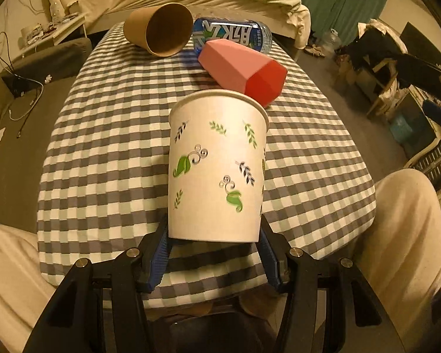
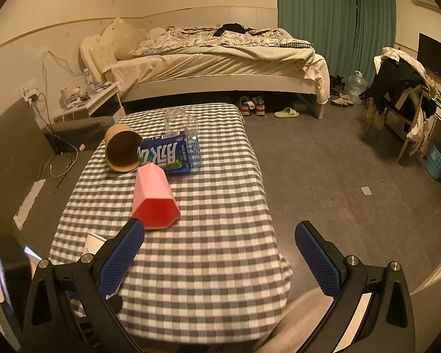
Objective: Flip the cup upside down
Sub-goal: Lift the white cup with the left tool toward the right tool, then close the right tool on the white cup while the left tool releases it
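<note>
A white paper cup [image 1: 216,167] with green leaf prints sits between the blue pads of my left gripper [image 1: 213,235], held near its base with the rim pointing away from me, above the checked table [image 1: 103,147]. The left gripper is shut on it. In the right wrist view only the cup's rim [image 2: 92,242] shows at the lower left. My right gripper [image 2: 220,235] is open and empty above the table's near right edge.
A pink faceted cup [image 1: 244,67] [image 2: 154,197], a brown paper cup [image 1: 161,28] [image 2: 122,147] and a blue-labelled plastic bottle [image 1: 235,33] [image 2: 173,150] lie on their sides at the table's far end. My knees flank the table. A bed [image 2: 220,58] stands behind.
</note>
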A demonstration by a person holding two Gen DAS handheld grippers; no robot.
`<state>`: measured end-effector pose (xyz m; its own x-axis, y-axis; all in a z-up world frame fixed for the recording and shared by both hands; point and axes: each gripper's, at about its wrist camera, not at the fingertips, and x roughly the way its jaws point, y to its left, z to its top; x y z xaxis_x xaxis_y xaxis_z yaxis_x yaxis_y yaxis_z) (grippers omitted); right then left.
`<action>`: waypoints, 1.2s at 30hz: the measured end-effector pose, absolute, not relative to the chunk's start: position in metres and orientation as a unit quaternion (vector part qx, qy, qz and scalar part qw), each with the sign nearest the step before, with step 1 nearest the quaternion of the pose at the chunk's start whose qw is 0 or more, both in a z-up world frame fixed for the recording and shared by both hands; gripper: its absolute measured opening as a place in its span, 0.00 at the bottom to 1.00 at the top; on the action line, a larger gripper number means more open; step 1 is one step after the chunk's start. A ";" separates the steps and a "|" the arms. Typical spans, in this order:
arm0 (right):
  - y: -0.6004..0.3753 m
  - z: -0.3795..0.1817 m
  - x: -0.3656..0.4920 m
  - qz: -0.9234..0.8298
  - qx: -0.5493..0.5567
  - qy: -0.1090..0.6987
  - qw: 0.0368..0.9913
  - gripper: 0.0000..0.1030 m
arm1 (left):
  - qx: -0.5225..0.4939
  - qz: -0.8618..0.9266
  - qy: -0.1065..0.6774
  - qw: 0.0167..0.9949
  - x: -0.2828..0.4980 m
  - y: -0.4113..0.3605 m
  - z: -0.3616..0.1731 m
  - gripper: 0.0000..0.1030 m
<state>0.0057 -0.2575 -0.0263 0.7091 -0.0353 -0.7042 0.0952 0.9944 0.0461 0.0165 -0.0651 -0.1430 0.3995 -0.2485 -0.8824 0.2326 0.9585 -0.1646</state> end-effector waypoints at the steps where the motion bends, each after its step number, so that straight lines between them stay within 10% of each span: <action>1: -0.257 -0.025 0.003 -0.036 0.039 0.378 0.924 1.00 | -0.010 -0.145 0.532 0.834 0.017 -0.065 -0.143 0.58; 4: -0.257 -0.017 -0.005 -0.039 0.035 0.369 0.928 1.00 | -0.011 -0.151 0.549 0.822 0.011 -0.063 -0.143 0.77; 15: -0.234 0.004 -0.029 -0.043 0.021 0.361 0.931 1.00 | -0.005 -0.100 0.458 0.883 -0.024 -0.018 -0.076 0.94; 36: -0.116 -0.107 -0.002 0.011 0.055 0.509 0.859 1.00 | -0.041 -0.016 0.426 0.904 0.013 0.092 -0.089 0.95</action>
<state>-0.0024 -0.1163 -0.1071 0.4814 0.0748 -0.8733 0.0369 0.9937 0.1054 0.0125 0.0917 -0.0895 0.6361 -0.0639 -0.7690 -0.0066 0.9961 -0.0883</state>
